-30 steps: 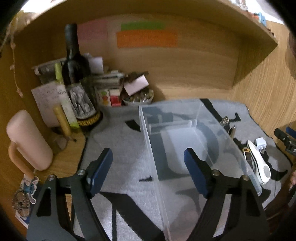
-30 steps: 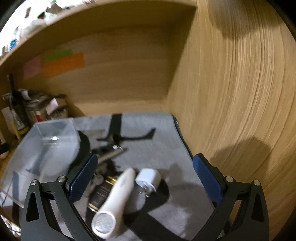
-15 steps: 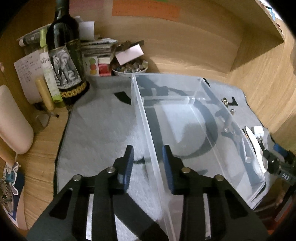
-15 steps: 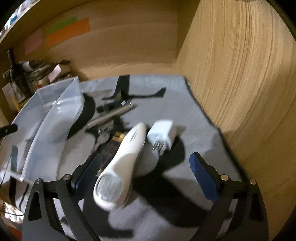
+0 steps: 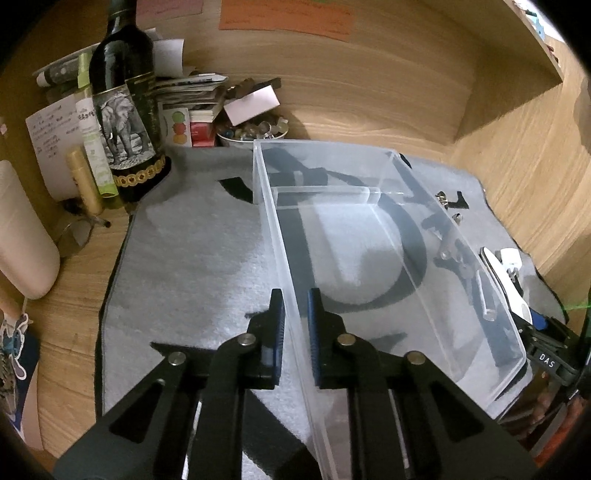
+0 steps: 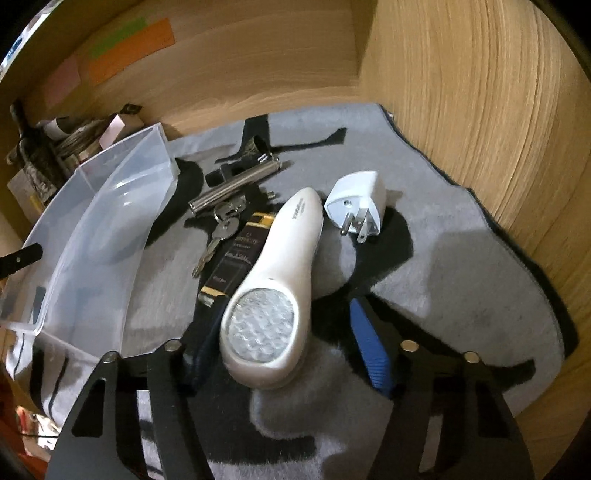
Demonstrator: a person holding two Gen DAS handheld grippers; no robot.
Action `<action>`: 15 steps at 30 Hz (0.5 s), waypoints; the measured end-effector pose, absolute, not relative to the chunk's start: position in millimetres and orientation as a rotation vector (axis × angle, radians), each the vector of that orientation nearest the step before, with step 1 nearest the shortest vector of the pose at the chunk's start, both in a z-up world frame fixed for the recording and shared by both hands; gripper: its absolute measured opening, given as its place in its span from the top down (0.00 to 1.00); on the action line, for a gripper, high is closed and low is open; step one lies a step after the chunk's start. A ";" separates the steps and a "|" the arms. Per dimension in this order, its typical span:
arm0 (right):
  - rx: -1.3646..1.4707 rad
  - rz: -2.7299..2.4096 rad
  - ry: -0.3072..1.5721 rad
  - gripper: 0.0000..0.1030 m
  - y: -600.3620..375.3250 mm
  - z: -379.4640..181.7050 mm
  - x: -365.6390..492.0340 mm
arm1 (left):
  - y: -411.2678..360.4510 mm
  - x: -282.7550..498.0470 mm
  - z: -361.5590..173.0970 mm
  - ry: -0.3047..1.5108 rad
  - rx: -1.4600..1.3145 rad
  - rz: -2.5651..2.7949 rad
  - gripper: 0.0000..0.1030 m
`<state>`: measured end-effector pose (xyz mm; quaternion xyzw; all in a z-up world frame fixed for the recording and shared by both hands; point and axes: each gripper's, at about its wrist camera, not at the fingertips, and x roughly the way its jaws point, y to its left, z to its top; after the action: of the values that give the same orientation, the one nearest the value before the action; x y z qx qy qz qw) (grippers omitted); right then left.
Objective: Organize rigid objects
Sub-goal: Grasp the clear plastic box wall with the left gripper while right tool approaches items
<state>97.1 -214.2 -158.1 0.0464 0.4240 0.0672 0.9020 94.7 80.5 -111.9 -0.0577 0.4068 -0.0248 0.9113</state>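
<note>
The clear rectangular plastic bin [image 5: 388, 258] sits on the grey mat, the left gripper [image 5: 295, 325] clamped on its near wall; thin plastic could flex and slip; the right gripper [image 6: 284, 350], jaws just closing, straddles the white handheld lamp [image 6: 273, 295], not yet touching; its rounded head could squirt out, knocking the keys [image 6: 218, 232].

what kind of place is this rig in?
Likely a home desk nook: wood panels with sticky notes on the back wall, a wine bottle amid stacked papers, and a grey mat carrying a clear bin, keys and a plug.
</note>
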 end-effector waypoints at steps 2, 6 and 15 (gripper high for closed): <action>0.088 0.142 0.868 0.56 -215.1 -155.6 96.6 | 81.1 95.4 -111.6 0.839 -0.121 -0.050 0.88; 0.090 0.129 0.849 0.64 -219.8 -151.2 97.4 | 79.3 95.0 -111.0 0.831 -0.110 -0.039 0.88; 0.055 0.136 0.728 0.64 -217.9 -112.4 101.3 | 83.5 95.9 -108.4 0.822 -0.129 -0.055 0.88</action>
<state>101.3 -217.9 -112.4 0.0266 0.3559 0.0666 0.9318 95.9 83.5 -108.4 -0.0628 0.3993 -0.0268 0.9143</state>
